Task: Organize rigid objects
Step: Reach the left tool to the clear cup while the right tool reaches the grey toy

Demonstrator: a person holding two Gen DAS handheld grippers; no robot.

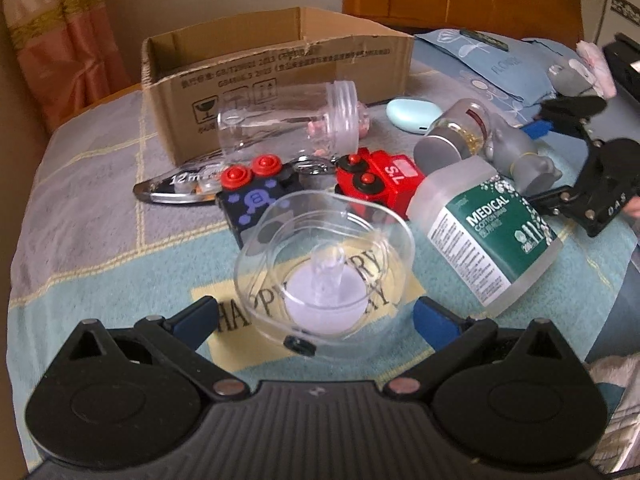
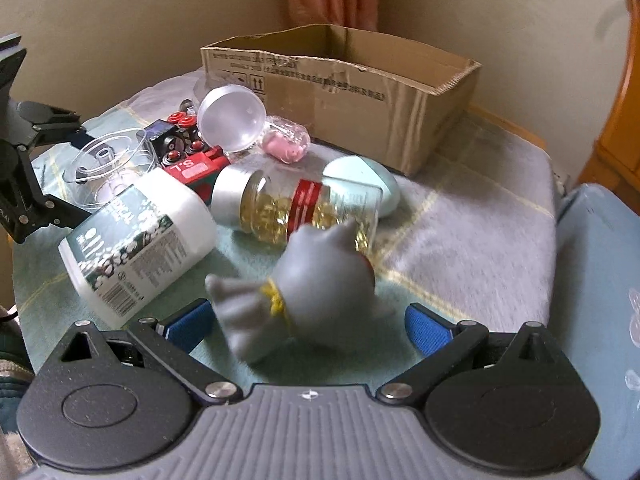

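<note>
The grey toy figure (image 2: 320, 292) is smeared by motion blur, its face unreadable. The swab bottle (image 2: 140, 240) hides part of the red toy block (image 2: 200, 168). The cardboard box (image 1: 280, 80) interior stays unseen.

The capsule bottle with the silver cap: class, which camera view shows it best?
The right wrist view: the capsule bottle lies side-on, yellow capsules and red label visible, its far end hidden by the grey toy. The left wrist view shows it smaller, mostly its cap.
</note>
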